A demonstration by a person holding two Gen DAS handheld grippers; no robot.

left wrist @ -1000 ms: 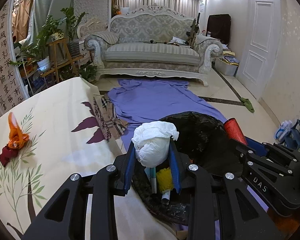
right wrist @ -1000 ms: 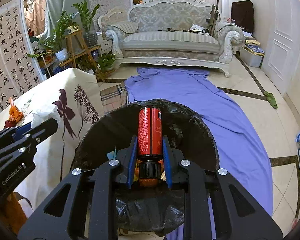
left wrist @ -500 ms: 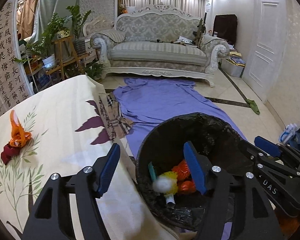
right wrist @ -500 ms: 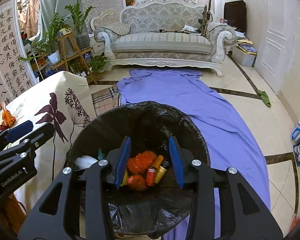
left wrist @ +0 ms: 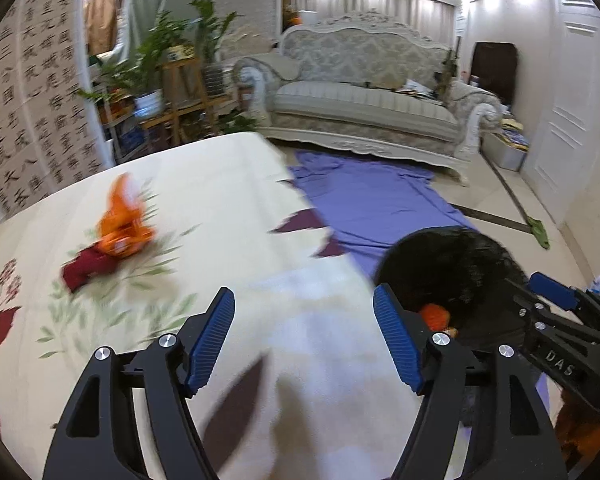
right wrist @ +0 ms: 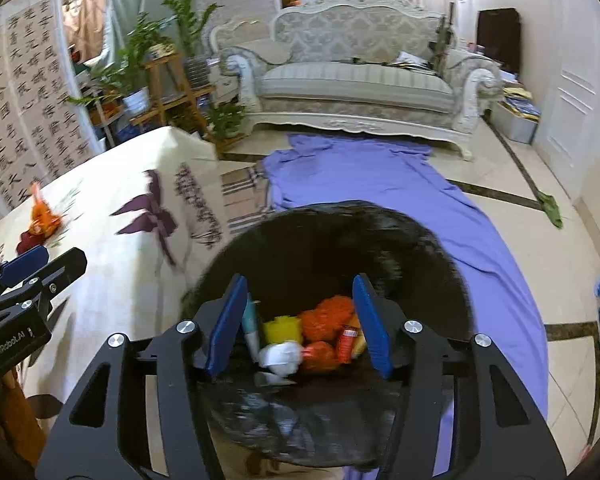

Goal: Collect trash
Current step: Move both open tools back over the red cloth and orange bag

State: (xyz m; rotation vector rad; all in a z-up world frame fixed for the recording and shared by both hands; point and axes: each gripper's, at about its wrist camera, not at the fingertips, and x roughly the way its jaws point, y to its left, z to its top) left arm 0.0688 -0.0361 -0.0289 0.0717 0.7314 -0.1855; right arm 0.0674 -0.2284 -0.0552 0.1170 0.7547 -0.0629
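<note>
left wrist view: left tool (left wrist: 303, 336) gapes empty over the bench (left wrist: 220, 208), facing orange wrapper (left wrist: 122, 220); right tool (right wrist: 300, 320) spread above the lined bin (right wrist: 380, 256).

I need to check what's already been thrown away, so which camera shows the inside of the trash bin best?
The right wrist view: it looks down into the black-lined trash bin, showing orange, yellow and white trash between the open right tongs. The left wrist view catches only the bin's edge at right, with one orange scrap visible.

We count one black-lined trash bin (right wrist: 380, 248), two orange net bags (right wrist: 332, 316) inside, one red can (right wrist: 347, 339), one orange wrapper (left wrist: 124, 220) on one floral tablecloth (left wrist: 220, 184), one sofa (right wrist: 356, 80).
</note>
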